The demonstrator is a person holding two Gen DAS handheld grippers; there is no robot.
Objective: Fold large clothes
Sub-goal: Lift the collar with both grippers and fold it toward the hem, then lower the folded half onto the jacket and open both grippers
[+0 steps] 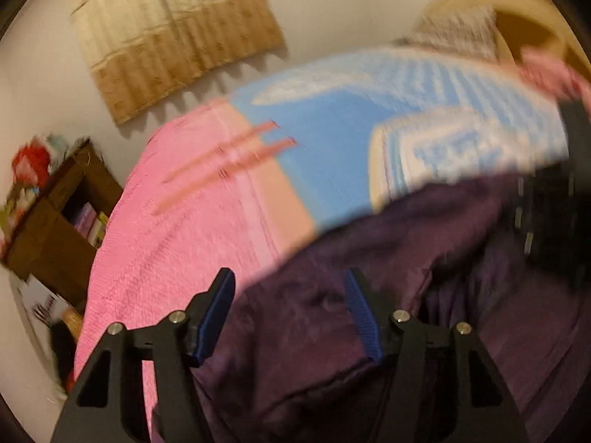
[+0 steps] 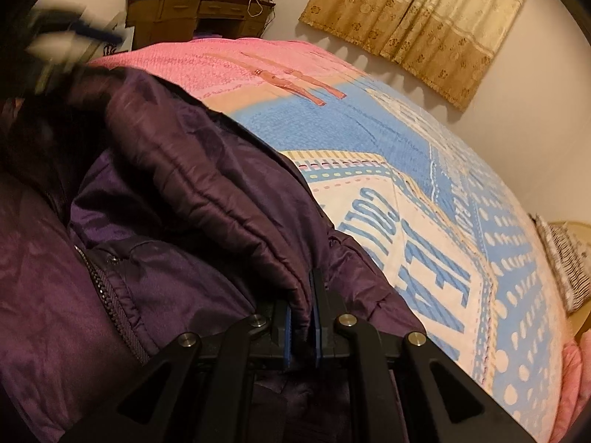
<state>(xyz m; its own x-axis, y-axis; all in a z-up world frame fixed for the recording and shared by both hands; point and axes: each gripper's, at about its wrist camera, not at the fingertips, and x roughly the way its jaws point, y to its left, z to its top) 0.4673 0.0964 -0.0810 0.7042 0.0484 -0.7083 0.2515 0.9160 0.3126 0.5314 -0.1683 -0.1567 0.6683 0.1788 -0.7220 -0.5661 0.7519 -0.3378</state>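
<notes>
Jacket: a dark purple quilted jacket (image 2: 207,184) with a shiny padded shell is lying heaped on the bed, its zipper (image 2: 101,282) showing near the open front.
Bedspread: a pink, blue and cream bedspread (image 2: 424,192) is lying under the jacket.
Right tongs (image 2: 301,317): the blue pads are clenching a thick quilted fold of the jacket.
Left tongs (image 1: 291,317): the jaws are standing apart, released, hovering over the purple fabric with nothing pinched between them.
Background: a gold curtain (image 2: 417,18) is hanging on the wall; a brown desk (image 2: 195,14) is carrying clutter.
</notes>
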